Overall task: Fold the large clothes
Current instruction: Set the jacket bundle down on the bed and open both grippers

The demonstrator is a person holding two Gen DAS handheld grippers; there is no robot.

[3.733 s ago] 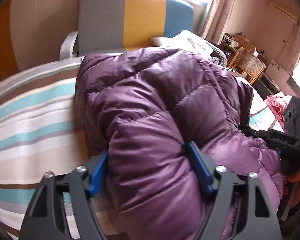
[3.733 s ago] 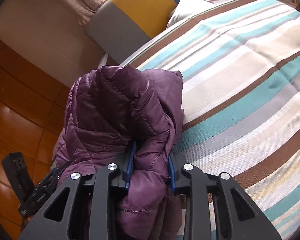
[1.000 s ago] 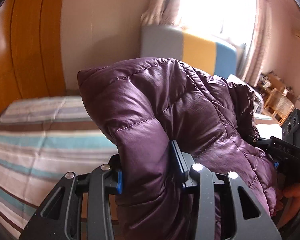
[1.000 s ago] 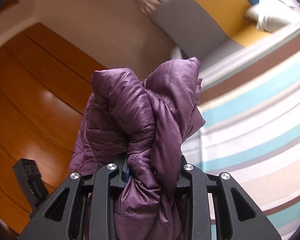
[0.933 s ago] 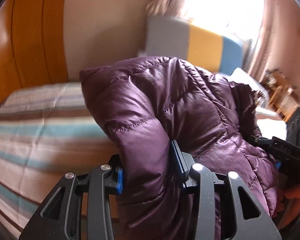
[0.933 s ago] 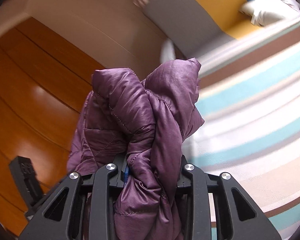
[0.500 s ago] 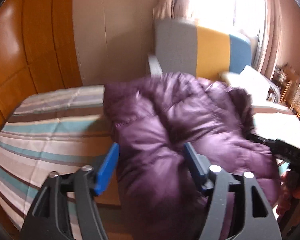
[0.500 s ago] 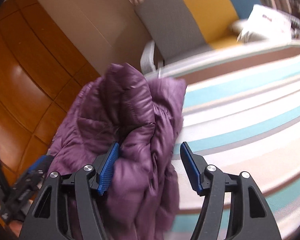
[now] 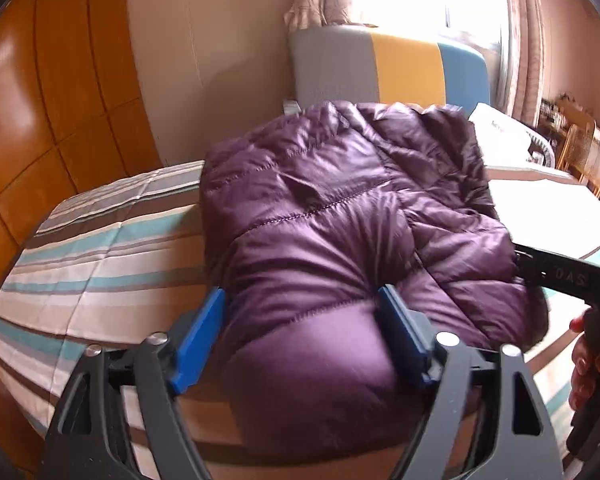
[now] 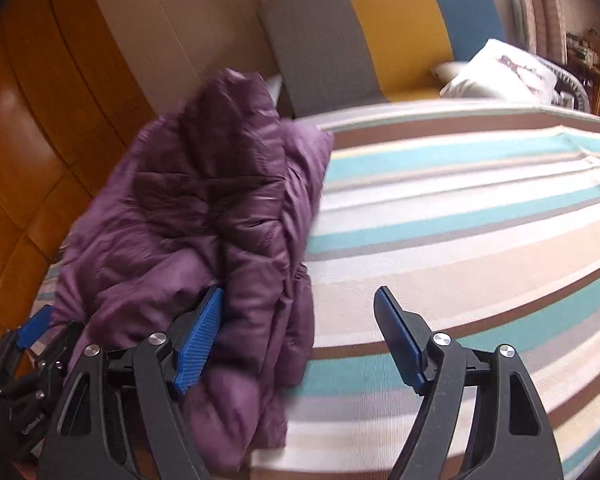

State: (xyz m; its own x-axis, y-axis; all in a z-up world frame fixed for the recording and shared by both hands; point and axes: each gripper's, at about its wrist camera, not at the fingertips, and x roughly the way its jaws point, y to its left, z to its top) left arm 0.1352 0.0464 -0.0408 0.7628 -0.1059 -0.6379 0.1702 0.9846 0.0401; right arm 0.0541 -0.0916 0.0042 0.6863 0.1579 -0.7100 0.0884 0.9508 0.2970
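A purple quilted down jacket (image 9: 340,232) lies in a folded bundle on the striped bed (image 9: 100,248). My left gripper (image 9: 304,336) is open, its blue pads on either side of the jacket's near fold without pinching it. In the right wrist view the jacket (image 10: 204,216) lies at the bed's left edge. My right gripper (image 10: 300,340) is open; its left pad touches the jacket and its right pad is over the bare bedspread (image 10: 480,208). The right gripper's body (image 9: 572,276) shows at the right of the left wrist view.
A grey, yellow and blue headboard (image 10: 384,28) stands at the far end of the bed with a white pillow (image 10: 500,68) beside it. Orange wood panelling (image 9: 40,100) lines the left wall. A wicker chair (image 9: 584,152) stands far right.
Both grippers were shut on the jacket and held it raised. They have lowered it onto the bed and opened, and the jacket now rests on the bedspread.
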